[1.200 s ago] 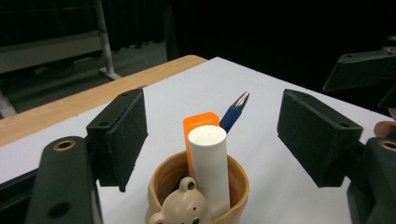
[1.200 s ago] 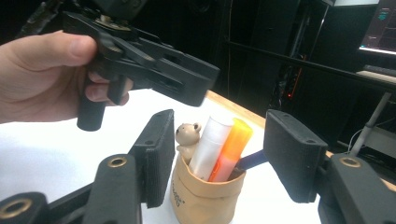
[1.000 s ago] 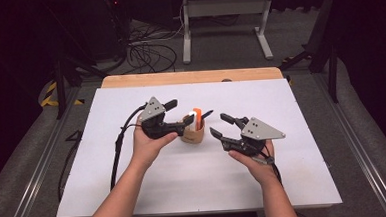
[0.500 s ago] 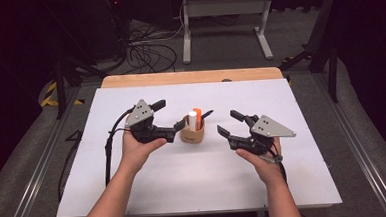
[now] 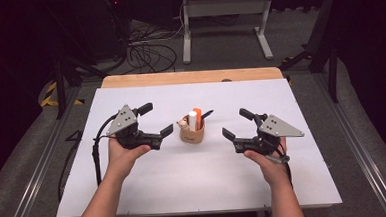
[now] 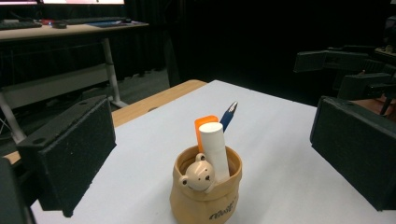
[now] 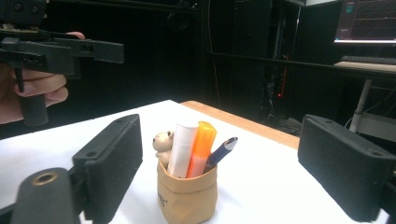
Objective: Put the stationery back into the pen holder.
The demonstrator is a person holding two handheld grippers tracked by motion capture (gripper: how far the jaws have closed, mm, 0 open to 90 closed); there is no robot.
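While both hands hover over the white table, a small tan pen pot stands upright near the table's middle, between the two grippers and apart from each. It bears a little bear figure on its rim (on the side toward the left gripper) and holds three things standing up: a white marker, an orange marker and a dark blue pen that leans toward the far right.

The left gripper sits to the left of the pot, held in the person's left hand; its jaws have just been opening and now stand wide apart with nothing pressed between them. In the left gripper view the pot shows between the two black pads, farther off.

The right gripper sits to the right of the pot in the right hand; its jaws have also just been opening and stand apart, empty, with the pot framed between them in the right gripper view.
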